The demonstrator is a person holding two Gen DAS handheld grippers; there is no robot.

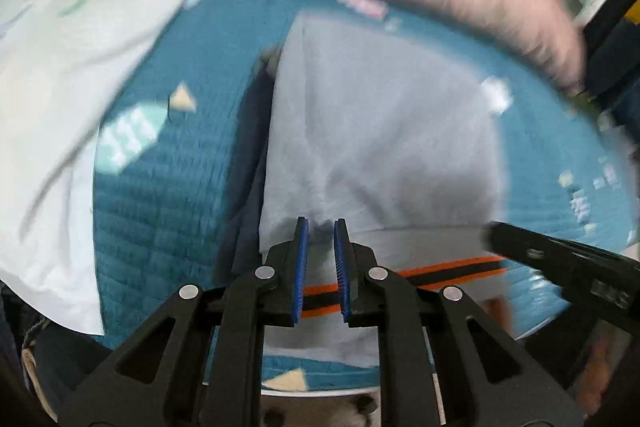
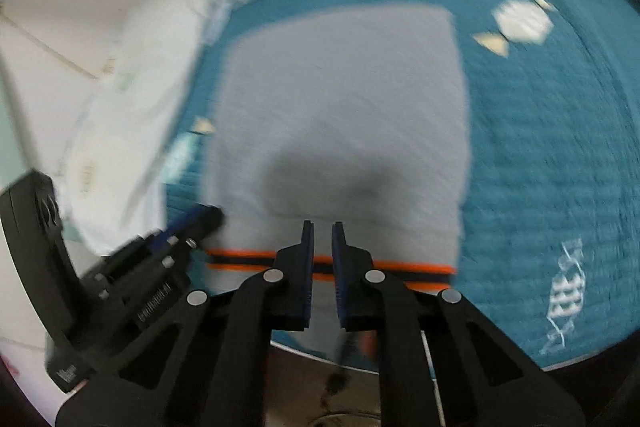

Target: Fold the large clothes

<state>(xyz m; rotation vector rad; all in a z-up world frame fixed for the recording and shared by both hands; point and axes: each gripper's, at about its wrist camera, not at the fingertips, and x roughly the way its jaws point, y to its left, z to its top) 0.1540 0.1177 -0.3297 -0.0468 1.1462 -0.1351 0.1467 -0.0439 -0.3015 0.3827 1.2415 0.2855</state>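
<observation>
The grey garment (image 1: 380, 131) lies folded on the teal quilt (image 1: 168, 187), its long axis running away from both tongs. The left gripper (image 1: 321, 227) hovers over its near-left hem, the right gripper (image 2: 322, 229) over the near middle; both stand slightly apart, holding nothing.

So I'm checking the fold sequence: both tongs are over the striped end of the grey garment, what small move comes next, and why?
Probably lower both tongs onto the orange-and-black striped hem and close. The grey garment lies flat on the teal quilt, both sets of jaws are slightly apart with nothing in them, and that near edge looks like the one to fold away.
</observation>
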